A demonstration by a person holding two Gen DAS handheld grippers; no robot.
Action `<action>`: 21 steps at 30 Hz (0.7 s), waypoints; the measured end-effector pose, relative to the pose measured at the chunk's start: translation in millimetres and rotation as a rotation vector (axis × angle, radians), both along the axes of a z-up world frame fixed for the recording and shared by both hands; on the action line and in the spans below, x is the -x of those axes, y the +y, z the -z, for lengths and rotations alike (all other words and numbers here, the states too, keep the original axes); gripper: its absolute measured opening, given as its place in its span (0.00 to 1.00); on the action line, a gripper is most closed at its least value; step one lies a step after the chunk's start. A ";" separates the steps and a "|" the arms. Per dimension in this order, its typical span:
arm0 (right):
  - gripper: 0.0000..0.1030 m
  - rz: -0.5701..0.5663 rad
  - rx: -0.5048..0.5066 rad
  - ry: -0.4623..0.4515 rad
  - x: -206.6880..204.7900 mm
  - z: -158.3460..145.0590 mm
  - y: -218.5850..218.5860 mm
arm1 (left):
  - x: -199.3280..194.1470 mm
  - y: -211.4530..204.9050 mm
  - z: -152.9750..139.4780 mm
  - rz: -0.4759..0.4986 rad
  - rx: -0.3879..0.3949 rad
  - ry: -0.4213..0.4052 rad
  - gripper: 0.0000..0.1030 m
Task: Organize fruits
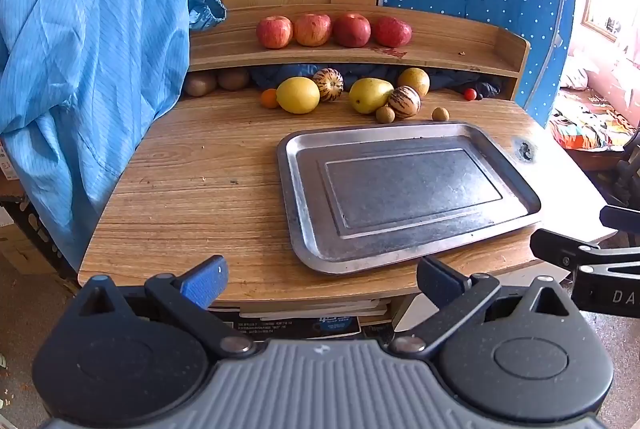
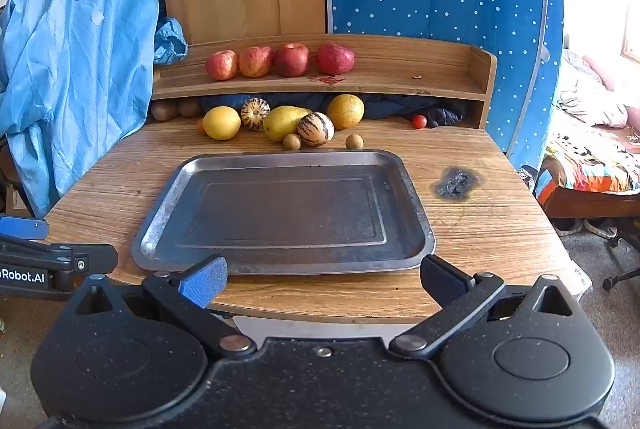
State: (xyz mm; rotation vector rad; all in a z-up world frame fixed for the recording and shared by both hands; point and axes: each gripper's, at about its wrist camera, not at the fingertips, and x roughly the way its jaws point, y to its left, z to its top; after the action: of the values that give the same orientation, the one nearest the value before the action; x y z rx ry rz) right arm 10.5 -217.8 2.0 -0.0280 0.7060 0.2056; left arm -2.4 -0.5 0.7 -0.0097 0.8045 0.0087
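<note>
Peering under the shelf (image 2: 360, 85), you can only half make out two brown fruits (image 2: 176, 108) in its shadow, and the small orange (image 1: 269, 98) is partly hidden behind the yellow citrus (image 1: 298, 95); in the right wrist view only a sliver of it shows. Your left tongs (image 1: 322, 279) are spread wide and hold nothing, hovering off the near edge of the worktop (image 1: 192, 189); your right tongs (image 2: 324, 279) are likewise spread and unloaded, just short of the metal tray (image 2: 168, 229). The other tool enters each view cut off at the frame edge, with "Robot.AI" readable on the left one's side and only "DA" on the right one's. Printed boxes under the worktop carry text too blurred to read. Four apples (image 1: 334, 30) sit in a row on the shelf, above a red smear. Below, the pear (image 1: 370, 95), two striped fruits (image 1: 405, 102), a yellow-green round fruit (image 1: 414, 81), two small brown balls (image 1: 440, 114) and a cherry tomato (image 1: 470, 94) lie behind the tray.
</note>
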 end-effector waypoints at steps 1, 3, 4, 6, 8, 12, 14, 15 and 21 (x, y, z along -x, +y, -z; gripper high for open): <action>0.99 0.001 0.000 0.000 0.0 0.1 -0.2 | 0.8 -0.2 -0.3 0.000 0.000 0.000 0.99; 0.99 0.001 0.000 0.000 0.0 -0.2 0.1 | -3.0 0.8 0.9 0.002 0.004 0.010 0.99; 0.99 0.002 0.000 -0.001 -0.1 -0.3 0.2 | -3.0 1.0 0.9 0.001 0.005 0.009 0.99; 0.99 0.003 -0.001 -0.001 -0.2 -0.5 0.5 | -3.0 0.5 1.0 0.001 0.003 0.011 0.99; 0.99 0.001 -0.002 0.000 -0.5 -0.7 0.7 | -3.3 0.5 1.1 -0.001 0.004 0.010 0.99; 0.99 -0.005 0.002 0.001 -2.1 -1.1 2.8 | 0.6 3.7 5.3 -0.001 0.007 0.012 0.99; 0.99 -0.006 0.003 0.002 -1.0 -0.9 4.4 | 1.0 6.6 8.6 -0.002 0.009 0.013 0.99; 0.99 -0.005 0.003 0.002 -1.1 -1.0 4.3 | -2.9 7.6 6.4 -0.004 0.010 0.017 0.99; 0.99 -0.005 0.005 0.007 -6.3 -1.0 7.1 | -5.2 9.3 6.5 -0.007 0.014 0.024 0.99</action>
State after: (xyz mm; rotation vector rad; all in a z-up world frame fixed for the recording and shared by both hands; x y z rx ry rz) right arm 16.8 -210.7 3.0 -0.0343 0.7140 0.2087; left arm 2.8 8.8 -5.8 -0.0256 0.8285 0.0101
